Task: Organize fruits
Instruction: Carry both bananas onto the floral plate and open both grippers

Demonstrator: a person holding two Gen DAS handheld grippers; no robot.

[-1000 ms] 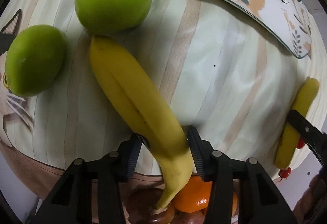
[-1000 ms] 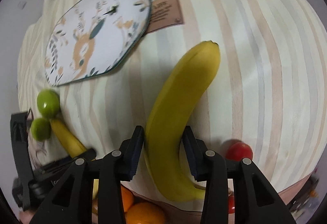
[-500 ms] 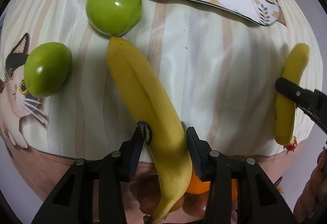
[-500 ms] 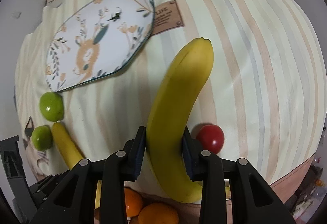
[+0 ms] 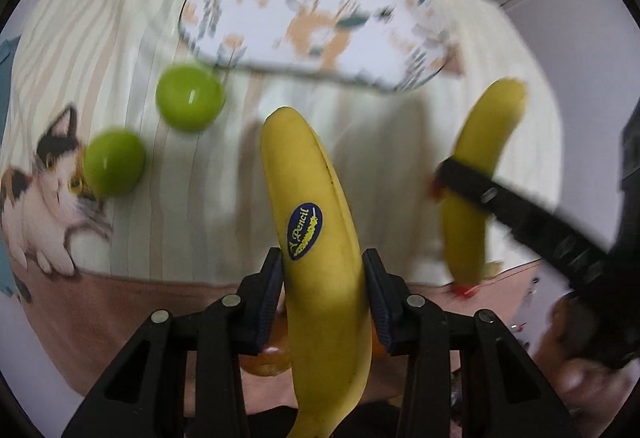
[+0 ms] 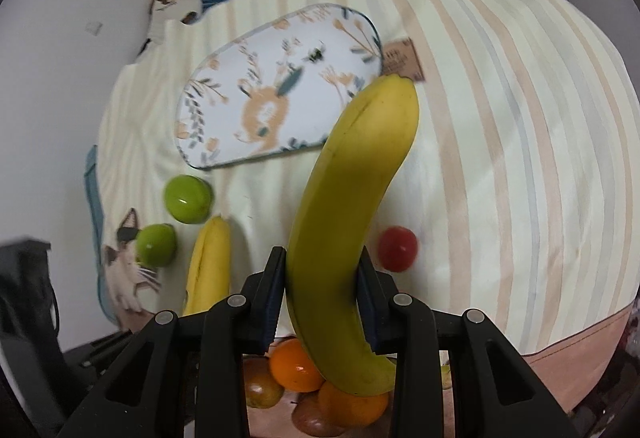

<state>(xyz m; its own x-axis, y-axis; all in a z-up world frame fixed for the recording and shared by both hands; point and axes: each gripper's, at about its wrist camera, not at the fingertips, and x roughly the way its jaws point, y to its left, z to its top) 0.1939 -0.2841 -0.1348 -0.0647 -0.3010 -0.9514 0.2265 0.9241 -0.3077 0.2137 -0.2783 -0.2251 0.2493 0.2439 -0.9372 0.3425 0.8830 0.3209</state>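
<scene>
A: Between your left gripper's pads sits the stickered banana, clamped at mid-length, tip pointing at the tray.

B: And my right gripper?

A: It grips the other banana the same way. Both fruits are off the striped cloth.

B: What's around them?

A: Two green apples lie to your left, the nearer one on the cat print, the farther one just beside the tray's edge. A red fruit lies just right of your right banana.

B: Anything in the way?

A: Your right banana's tip overlaps the tray's right end in the right view. Below both grippers, past the cloth's edge, lie oranges and some brownish fruit, partly hidden by the bananas.
</scene>
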